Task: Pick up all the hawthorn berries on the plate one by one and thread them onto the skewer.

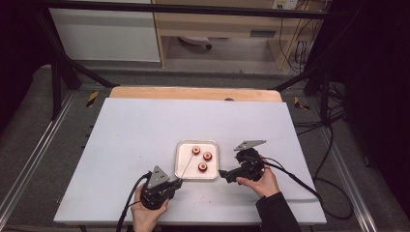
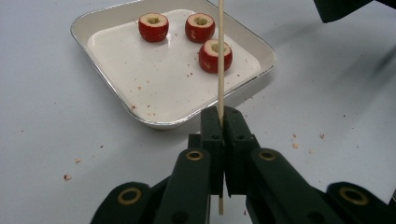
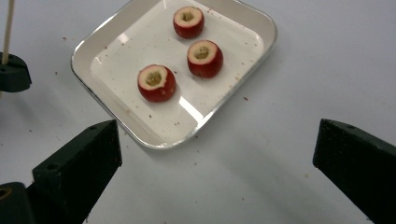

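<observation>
Our left hand-held gripper clamps the thin skewer, angled over the tray on the bench; the right hand-held gripper gapes wide and empty beside three cored red fruits (round, smooth). We could roll one away, or snap the skewer.

Items I cannot read in full:
- Skewer: top cut off by the left gripper view's upper edge; a stretch hidden between the clamped jaws.
- Tray: far corner cropped in the right gripper view.
- Right gripper: fingertips too small, from above, to judge.
- Crumbs on the tray: too small to identify.
</observation>
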`<state>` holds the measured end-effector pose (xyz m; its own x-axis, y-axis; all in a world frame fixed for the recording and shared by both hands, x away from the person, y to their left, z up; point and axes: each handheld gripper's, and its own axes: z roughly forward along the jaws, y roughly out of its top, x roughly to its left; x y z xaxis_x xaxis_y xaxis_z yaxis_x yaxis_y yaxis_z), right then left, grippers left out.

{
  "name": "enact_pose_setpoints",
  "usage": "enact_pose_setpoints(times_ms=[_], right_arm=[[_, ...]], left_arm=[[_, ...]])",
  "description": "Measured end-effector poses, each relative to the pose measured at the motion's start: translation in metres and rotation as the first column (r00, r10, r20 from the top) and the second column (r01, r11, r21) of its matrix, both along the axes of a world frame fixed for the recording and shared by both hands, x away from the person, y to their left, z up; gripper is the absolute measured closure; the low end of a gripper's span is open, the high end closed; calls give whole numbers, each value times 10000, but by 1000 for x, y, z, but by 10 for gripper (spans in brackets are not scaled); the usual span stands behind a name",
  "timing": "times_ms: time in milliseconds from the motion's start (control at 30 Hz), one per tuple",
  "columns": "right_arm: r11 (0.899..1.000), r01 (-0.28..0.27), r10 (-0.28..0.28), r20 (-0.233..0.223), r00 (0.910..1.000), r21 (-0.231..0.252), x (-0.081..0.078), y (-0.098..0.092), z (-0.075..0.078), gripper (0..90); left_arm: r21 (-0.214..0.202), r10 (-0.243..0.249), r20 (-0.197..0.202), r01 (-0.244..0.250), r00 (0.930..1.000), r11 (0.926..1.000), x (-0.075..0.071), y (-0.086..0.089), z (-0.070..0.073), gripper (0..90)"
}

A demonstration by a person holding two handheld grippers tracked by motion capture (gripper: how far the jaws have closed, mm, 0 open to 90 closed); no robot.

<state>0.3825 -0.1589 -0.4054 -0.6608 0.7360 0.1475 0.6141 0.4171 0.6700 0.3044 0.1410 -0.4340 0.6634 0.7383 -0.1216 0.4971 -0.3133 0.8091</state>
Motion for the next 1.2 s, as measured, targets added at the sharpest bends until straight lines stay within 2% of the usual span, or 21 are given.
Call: enact_pose_setpoints(times_ms=[167,433,467,567,633,700,733,833,900,967,1200], right_arm=[[10000,41,-41,-62,10000,23,5,16,3,38],[9998,-188,191,-561,9982,51,15,45,4,108],[9996,-276,270,-636,9976,-83,17,52,3,140],[9995,-305,300,-659,9974,-68,17,58,1,181],[9976,-463,423,-768,9961,-516,18,67,-1,222],[9974,-462,410,-922,9949,-549,19,70,-2,246],[9973,-445,379,-1097,9932,-583,21,74,-3,295],[9971,-289,189,-1398,9900,-703,23,81,-5,358],[9972,-209,105,-1440,9895,-712,24,83,-6,378],[9986,188,-271,-1700,9851,-503,26,84,-7,440],[9954,487,-635,-1883,9801,-822,30,86,-13,472]], left_arm=[[-80,40,-77,-41,10000,10000,0,4,-1,883],[-118,47,-25,-47,10000,9999,-1,7,-3,883],[-108,37,-21,-37,10000,9999,-1,7,-3,884],[-163,28,-39,-29,10000,9999,-2,8,-4,883],[-147,32,-58,-33,10000,9999,-2,8,-4,884],[-133,17,-84,-18,10000,9999,-2,8,-5,883],[-145,3,-88,-4,10000,9999,-2,8,-5,884],[-152,4,-122,-6,9999,9999,-2,9,-5,883],[-163,8,-121,-10,9999,9999,-2,10,-5,883],[-187,35,-119,-37,9999,9998,-2,11,-6,883],[-221,47,-135,-50,9999,9997,-2,12,-6,883]])
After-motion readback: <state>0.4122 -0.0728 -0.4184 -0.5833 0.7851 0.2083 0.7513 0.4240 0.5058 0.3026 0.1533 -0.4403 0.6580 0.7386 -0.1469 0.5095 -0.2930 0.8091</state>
